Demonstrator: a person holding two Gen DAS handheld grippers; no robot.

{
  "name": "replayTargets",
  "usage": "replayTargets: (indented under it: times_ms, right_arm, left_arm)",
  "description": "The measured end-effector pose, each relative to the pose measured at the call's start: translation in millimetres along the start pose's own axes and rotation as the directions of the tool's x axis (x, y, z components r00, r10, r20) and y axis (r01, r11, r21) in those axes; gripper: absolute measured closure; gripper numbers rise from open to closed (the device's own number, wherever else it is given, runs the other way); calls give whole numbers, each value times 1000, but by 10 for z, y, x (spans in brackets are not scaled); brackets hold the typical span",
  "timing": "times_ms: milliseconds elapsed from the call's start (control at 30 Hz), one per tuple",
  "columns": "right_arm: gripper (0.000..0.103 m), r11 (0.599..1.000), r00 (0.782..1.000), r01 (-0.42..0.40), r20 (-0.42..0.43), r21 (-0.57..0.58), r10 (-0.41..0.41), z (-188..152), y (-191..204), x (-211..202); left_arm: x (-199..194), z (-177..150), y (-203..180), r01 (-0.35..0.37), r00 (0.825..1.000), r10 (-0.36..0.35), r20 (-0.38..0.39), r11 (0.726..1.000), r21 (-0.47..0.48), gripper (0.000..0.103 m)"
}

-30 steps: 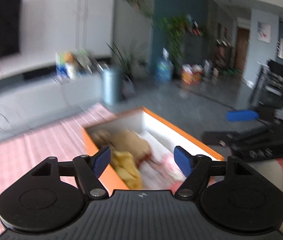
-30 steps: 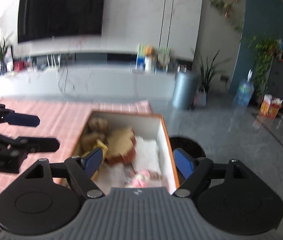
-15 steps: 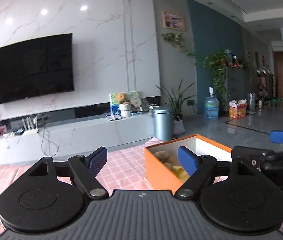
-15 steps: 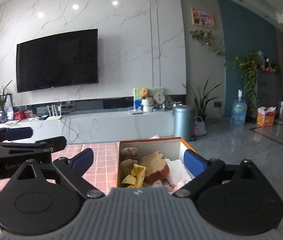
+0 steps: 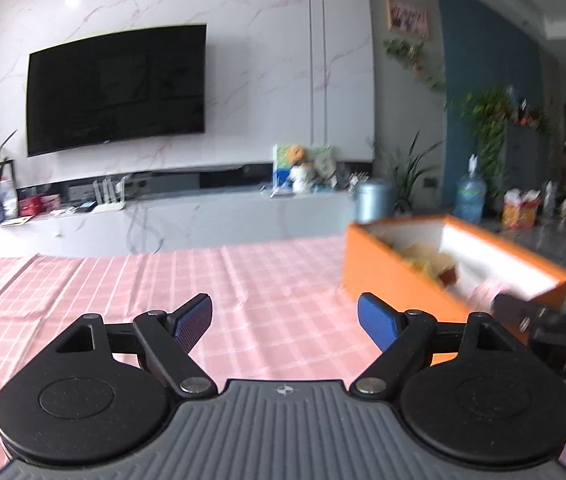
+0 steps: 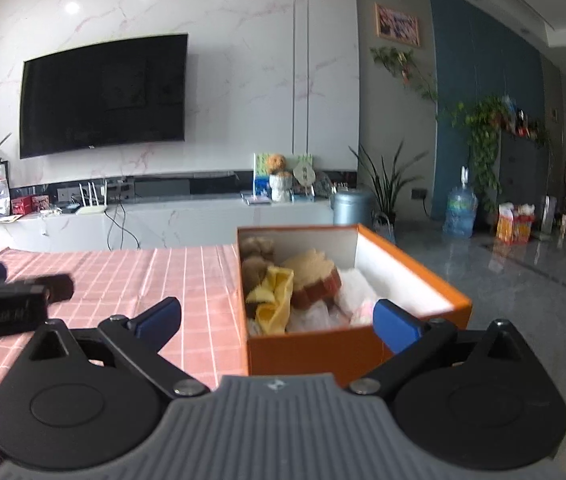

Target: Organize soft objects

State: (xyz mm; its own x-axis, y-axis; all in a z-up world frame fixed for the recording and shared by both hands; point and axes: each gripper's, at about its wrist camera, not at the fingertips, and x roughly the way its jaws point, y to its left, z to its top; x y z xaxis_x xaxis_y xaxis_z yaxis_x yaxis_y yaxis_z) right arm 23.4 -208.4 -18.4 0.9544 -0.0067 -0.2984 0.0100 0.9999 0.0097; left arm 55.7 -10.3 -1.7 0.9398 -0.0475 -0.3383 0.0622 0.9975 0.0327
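Observation:
An orange box [image 6: 335, 346] with a white inside stands on the pink checked tablecloth [image 6: 171, 276]. It holds several soft toys: a brown plush [image 6: 257, 258], a tan and red plush [image 6: 315, 278], a yellow cloth [image 6: 273, 300] and pale pink ones [image 6: 363, 306]. My right gripper [image 6: 277, 322] is open and empty, just in front of the box's near wall. My left gripper [image 5: 285, 320] is open and empty over bare tablecloth [image 5: 163, 280], left of the box [image 5: 383, 276]. The right gripper's tip [image 5: 543, 312] shows at the left wrist view's right edge.
The table's far edge faces a long white TV bench [image 6: 163, 220] under a wall-mounted TV [image 6: 103, 94]. A grey bin [image 6: 351, 206], potted plants [image 6: 387, 184] and a water bottle [image 6: 459, 212] stand on the floor beyond. The left gripper's body [image 6: 7, 300] shows at left.
Both grippers have drawn back and levelled out from above the box. The left one has swung left, so the box now lies at its right. Both stay open.

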Motion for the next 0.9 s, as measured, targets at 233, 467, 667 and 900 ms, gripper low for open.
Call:
replayTargets:
  times_ms: [233,467,667,900]
  right_arm:
    - [3,1000,1000,18,-25,5,-18,-200,-3,114]
    - [3,1000,997,27,-71,-10,-28,-316,43,150]
    - [3,1000,998,21,-62,-23,-22,-328,61,121]
    - [3,999,998,19,-58,-28,-21,-324,62,115]
  left_arm:
    - [124,-271,96,-20,990,14,-143,999,-45,6]
    - [71,-379,107,-34,985,26,-171,999,-41,6]
    - [84,-395,109,-34,984,26,-178,999,-43,6]
    - [44,-380,109,-30,985,24,-171,999,-37,6]
